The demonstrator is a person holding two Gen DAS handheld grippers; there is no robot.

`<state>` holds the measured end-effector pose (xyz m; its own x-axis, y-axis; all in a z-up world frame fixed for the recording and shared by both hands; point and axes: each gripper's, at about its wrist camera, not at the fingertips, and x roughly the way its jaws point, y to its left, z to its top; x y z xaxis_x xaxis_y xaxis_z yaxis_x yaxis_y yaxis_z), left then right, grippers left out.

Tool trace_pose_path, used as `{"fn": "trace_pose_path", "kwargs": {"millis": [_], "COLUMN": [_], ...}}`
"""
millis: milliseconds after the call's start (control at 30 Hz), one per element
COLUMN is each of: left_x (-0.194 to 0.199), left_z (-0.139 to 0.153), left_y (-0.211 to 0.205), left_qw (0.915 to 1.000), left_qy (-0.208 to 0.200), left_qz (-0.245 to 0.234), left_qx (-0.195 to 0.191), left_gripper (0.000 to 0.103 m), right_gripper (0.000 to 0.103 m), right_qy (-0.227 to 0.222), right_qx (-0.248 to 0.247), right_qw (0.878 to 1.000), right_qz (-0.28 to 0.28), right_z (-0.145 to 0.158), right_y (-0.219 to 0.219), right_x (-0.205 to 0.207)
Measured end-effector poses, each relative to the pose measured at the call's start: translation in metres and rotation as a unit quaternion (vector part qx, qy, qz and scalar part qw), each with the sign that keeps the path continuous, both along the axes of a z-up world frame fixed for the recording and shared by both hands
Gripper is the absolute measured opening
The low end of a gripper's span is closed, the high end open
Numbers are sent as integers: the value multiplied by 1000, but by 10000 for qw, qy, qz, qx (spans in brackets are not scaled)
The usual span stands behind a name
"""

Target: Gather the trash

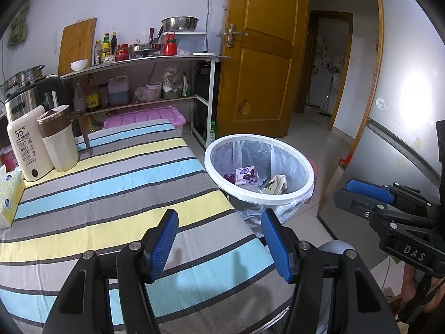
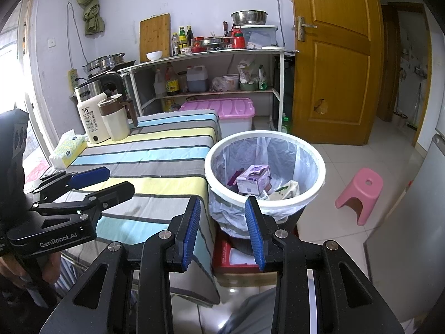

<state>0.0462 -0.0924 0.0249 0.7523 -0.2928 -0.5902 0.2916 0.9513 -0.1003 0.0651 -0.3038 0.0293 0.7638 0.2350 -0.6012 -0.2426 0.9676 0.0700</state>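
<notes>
Two grippers hang over a striped table (image 2: 155, 150), and both are empty. The left gripper (image 1: 219, 222) has its jaws wide apart, with only the cloth and the floor showing between its blue pads (image 1: 164, 245). The right gripper (image 2: 222, 217) has its jaws apart too, but less wide, and nothing sits between them.

The trash is in the bin (image 2: 319, 172), not on the table. The bin is round and white with a clear bag in it. It stands on the floor, just beside the table's edge. From the left gripper it is at about one o'clock. From the right gripper it is close to twelve o'clock.

Inside the bin lies a purple box (image 2: 254, 181). Beside it, at its four o'clock, is a pale wrapper (image 2: 287, 190) with green on it. A small dark purple scrap (image 2: 232, 178) lies at the box's nine o'clock; it may be a wrapper, but it is too small to tell.

At the table's far end, near eleven o'clock, stand a white kettle (image 2: 90, 119) and a cup (image 2: 116, 119) with a brown band, touching each other. A tissue box (image 2: 69, 150) lies near them at the table's left edge. A pink stool (image 2: 358, 192) stands on the floor at three o'clock from the bin, well apart from it.
</notes>
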Motion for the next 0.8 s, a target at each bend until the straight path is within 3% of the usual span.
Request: {"fn": "trace_pose_path", "kwargs": {"millis": [800], "left_x": [-1], "left_z": [0], "left_y": [6], "left_qw": [10000], "left_qy": [0], "left_qz": [49], "left_qx": [46], "left_gripper": [62], "right_gripper": [35], "right_qy": [2], "right_qx": [-3], "right_qw": [10000], "right_qz": [1], "right_z": [1], "right_y": [-1], "right_x": [-1]}}
